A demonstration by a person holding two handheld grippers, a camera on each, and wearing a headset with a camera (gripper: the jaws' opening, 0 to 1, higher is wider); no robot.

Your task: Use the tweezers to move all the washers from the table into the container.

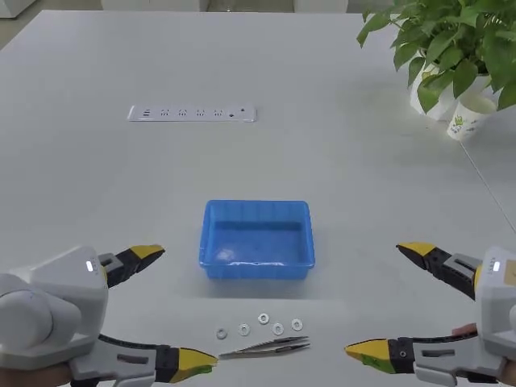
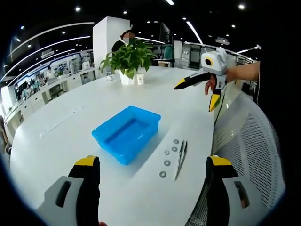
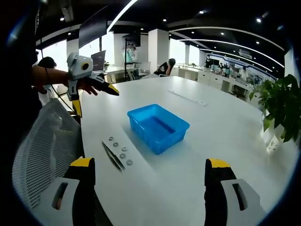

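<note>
A blue container sits mid-table with nothing visible inside. Several small metal washers lie in a short row on the table in front of it. Steel tweezers lie beside the row on the near side. My left gripper hovers open at the near left, apart from them. My right gripper hovers open at the near right, with nothing between its jaws.
A white power strip lies farther back on the table. A potted plant and a paper cup stand at the back right corner. A mesh chair is at the table's near edge.
</note>
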